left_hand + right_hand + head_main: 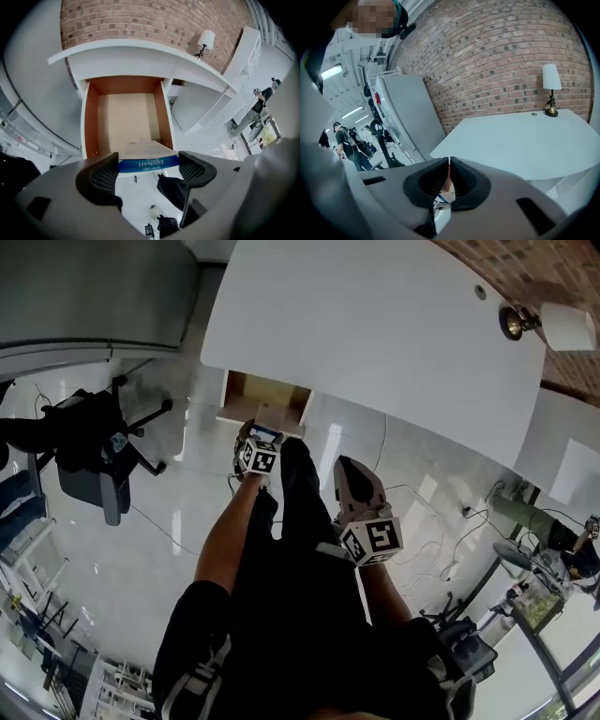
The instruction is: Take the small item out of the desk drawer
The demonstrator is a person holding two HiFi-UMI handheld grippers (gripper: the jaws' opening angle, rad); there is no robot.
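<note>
Person's L arm [228, 535] stretched fwd, bare forearm straight. L hand-held gripper [148, 165] has its jaws set wide, clamped on a small box [140, 151]. R hand-held gripper [449, 164] sits nearer the body, jaws pressed together; R forearm [386, 594] tucked in.

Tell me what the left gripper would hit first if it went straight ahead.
Probably the floor of the open drawer; the left gripper, with the box in its jaws, points into it. Depth unclear.

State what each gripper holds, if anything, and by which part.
The left gripper grips a white box by the sides of its blue-banded end. The right gripper pinches a thin pale sliver; unidentifiable.
</note>
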